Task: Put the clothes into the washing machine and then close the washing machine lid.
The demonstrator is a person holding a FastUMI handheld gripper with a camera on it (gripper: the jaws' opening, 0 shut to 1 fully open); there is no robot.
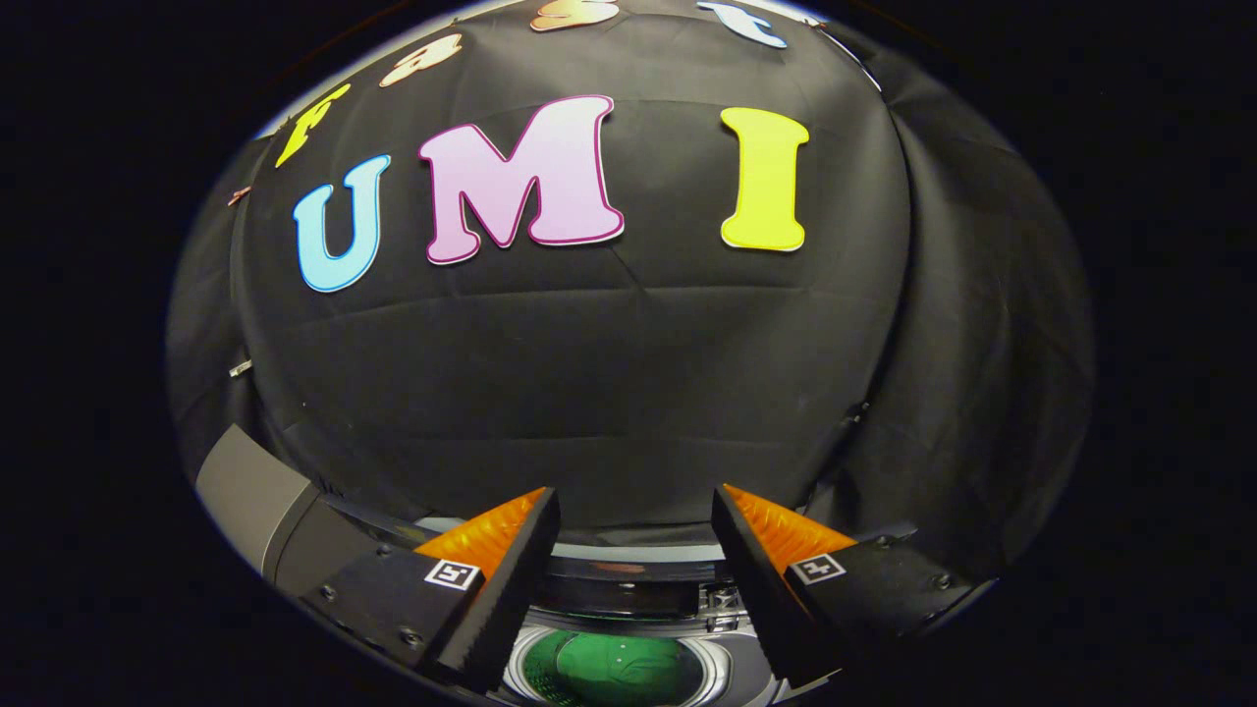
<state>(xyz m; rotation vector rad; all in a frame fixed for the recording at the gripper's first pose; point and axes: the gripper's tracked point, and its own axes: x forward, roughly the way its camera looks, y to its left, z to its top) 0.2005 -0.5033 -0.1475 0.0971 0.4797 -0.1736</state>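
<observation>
Gripper view: we see the gripper point(636, 520) pointing mostly at the booth's black cloth wall point(589, 373), tilted up well above the washer point(628, 628).

Fingers point(511, 570) are spread wide apart, nothing between them, nothing touching either one. Gap between the tips is bare and looks straight onto the cloth. Each finger carries a small square marker point(453, 573) on its upper face.

The washer sits low, under and between the fingers. We see its round drum opening point(614, 673) from above, ringed by a pale metallic rim point(732, 666). Lid is not over the opening, so the drum is exposed.

Inside the drum we see green cloth point(619, 668), the clothes, lying at the bottom of the tub. It is folded or bunched; we can't tell how many pieces. It sits wholly inside the rim, well clear of both fingers.

Behind the drum opening runs a pale band with darker hardware point(722, 599) near the right finger, looks like a hinge or the back panel of the washer; too small to tell which.

Beyond the left finger there is a grey slab point(250, 491), angled, with a darker block point(304, 550) just beside it. It may be the raised lid or part of the washer's body; we can't tell.
</observation>
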